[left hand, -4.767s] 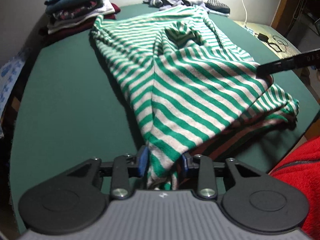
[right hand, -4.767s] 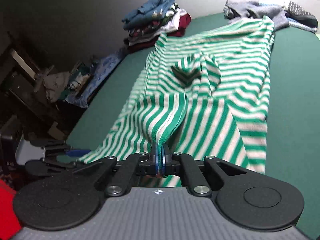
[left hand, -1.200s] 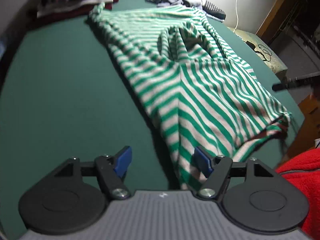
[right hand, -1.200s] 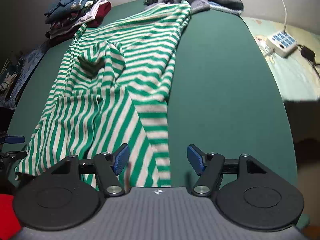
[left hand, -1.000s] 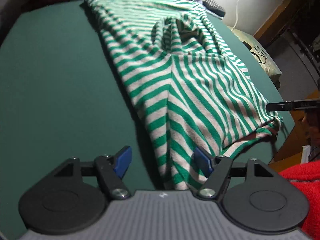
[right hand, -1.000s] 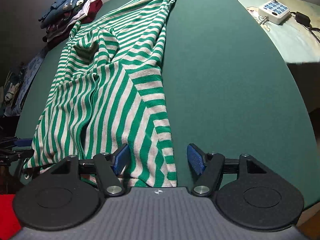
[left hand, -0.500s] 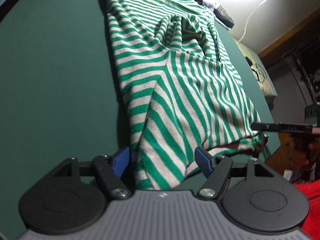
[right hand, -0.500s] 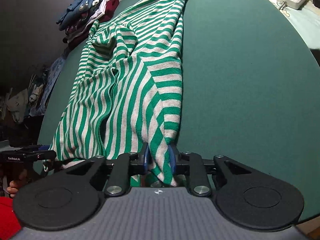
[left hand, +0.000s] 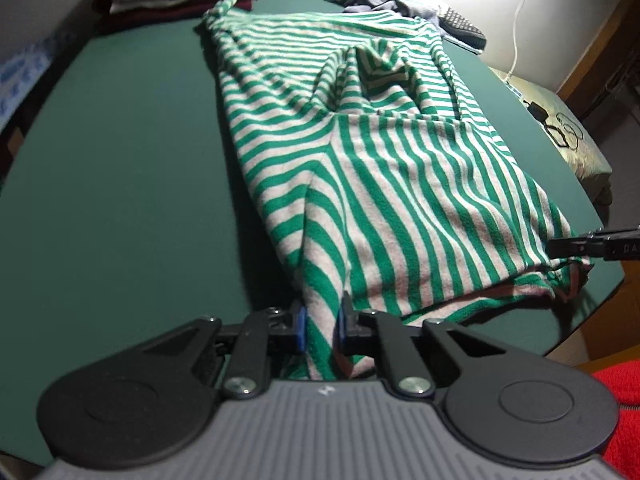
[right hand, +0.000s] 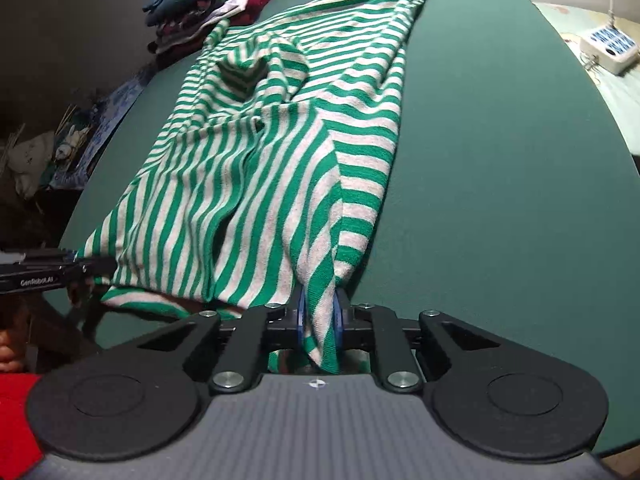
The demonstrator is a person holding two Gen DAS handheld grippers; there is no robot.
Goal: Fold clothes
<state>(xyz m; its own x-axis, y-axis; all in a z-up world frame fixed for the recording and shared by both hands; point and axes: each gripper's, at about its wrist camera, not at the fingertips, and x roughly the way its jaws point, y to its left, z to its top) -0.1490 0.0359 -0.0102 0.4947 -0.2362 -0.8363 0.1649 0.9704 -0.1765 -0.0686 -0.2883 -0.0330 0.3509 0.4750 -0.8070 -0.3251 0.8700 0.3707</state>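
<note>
Left gripper (left hand: 320,330) and right gripper (right hand: 319,320) each pinch one striped garment (left hand: 380,168)

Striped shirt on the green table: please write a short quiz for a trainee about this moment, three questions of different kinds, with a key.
1. True or false: both sets of jaws are closed on the striped shirt.
2. Which part of the shirt does the left gripper hold?
A. the collar
B. the near edge
C. a far sleeve
3. Fill in: the stack of folded clothes sits at the far ____ corner of the table, seen from the right wrist.

Key:
1. True; the right gripper also pinches the near edge.
2. B
3. left
</note>
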